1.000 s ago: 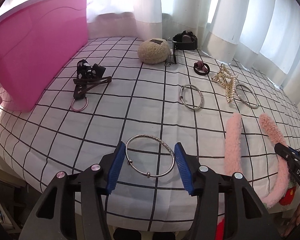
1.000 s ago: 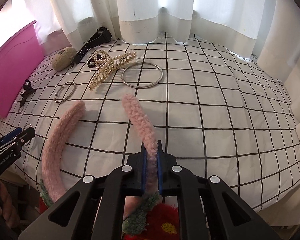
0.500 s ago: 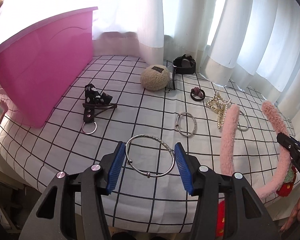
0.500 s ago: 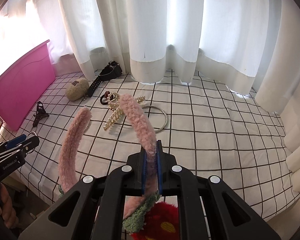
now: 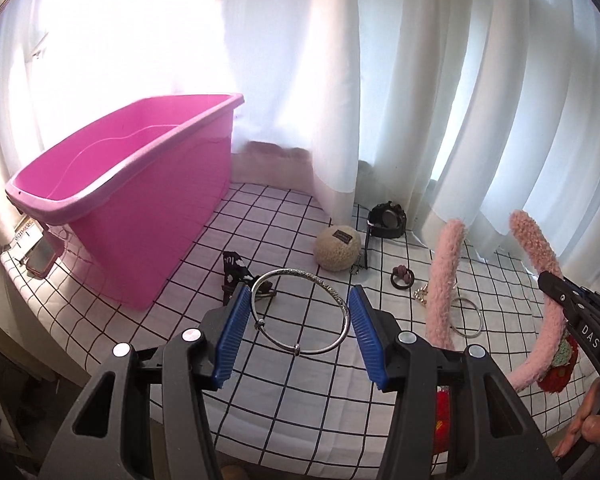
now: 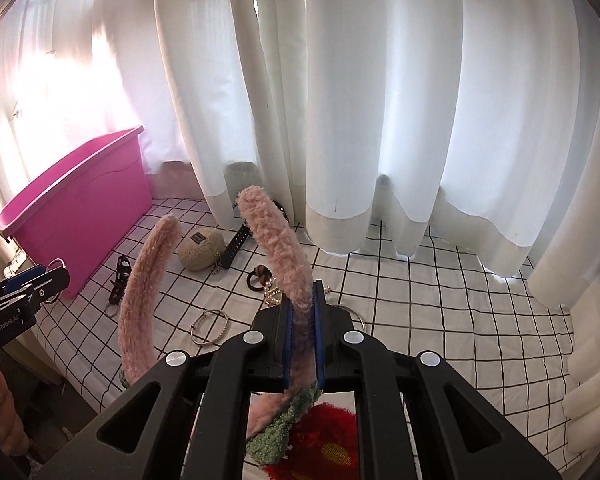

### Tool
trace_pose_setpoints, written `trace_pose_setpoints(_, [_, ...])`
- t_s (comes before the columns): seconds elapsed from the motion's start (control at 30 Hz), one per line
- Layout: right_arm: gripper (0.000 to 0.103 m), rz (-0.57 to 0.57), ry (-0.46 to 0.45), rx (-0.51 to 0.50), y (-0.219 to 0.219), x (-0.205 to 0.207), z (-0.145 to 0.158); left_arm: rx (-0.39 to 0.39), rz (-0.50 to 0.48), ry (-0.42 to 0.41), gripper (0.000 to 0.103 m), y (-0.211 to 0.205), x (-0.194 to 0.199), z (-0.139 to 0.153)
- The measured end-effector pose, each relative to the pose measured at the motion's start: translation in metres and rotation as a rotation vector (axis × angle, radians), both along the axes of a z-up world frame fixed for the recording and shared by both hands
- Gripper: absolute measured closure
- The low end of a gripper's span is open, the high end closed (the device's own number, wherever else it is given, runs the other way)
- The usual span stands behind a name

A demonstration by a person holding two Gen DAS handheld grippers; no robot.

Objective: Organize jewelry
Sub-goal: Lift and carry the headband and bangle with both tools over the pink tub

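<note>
My left gripper (image 5: 299, 300) is shut on a silver bangle (image 5: 327, 282), which spans the gap between the blue pads and hangs in the air above the checked cloth. My right gripper (image 6: 302, 312) is shut on one arm of a pink fuzzy headband (image 6: 276, 236), lifted off the table with both ends pointing up. The headband (image 5: 444, 272) and the right gripper (image 5: 560, 292) show at the right of the left wrist view. The left gripper (image 6: 40, 280) shows at the left edge of the right wrist view. A pink bin (image 5: 148, 216) stands open at the left.
On the checked cloth lie a beige fuzzy ball (image 5: 337, 247), a black watch (image 5: 388, 220), a brown hair tie (image 5: 403, 276), a black clip (image 5: 236, 268), another bangle (image 5: 466, 318), a thin bangle (image 6: 210, 326) and a pearl claw clip (image 6: 274, 294). White curtains close the back.
Both grippers have risen from the table with the bangle and the headband still held. The bin's open top has come into view.
</note>
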State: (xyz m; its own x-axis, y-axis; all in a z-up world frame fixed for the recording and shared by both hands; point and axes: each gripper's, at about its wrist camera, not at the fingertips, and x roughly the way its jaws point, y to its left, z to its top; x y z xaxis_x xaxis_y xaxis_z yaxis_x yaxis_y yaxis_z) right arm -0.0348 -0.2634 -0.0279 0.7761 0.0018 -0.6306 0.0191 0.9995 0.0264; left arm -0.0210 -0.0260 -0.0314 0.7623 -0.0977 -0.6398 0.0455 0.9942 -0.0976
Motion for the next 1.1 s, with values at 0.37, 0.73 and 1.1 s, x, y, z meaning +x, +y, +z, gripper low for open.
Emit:
trace_pose_setpoints(0.37, [0.094, 0.127, -0.112, 0.072, 0.070, 0.065, 0.061, 0.017, 0.111, -0.121, 0.053, 0.070, 0.015, 0.074])
trace_pose_setpoints(0.73, [0.094, 0.278, -0.195, 0.078, 0.191, 0.165, 0.119, 0.041, 0.224, -0.167, 0.053, 0.178, 0.061, 0.119])
trace_pose_setpoints(1.1, [0.094, 0.415, -0.055, 0.020, 0.309, 0.273, 0.108, 0.013, 0.321, -0.020, 0.053, 0.268, 0.123, 0.089])
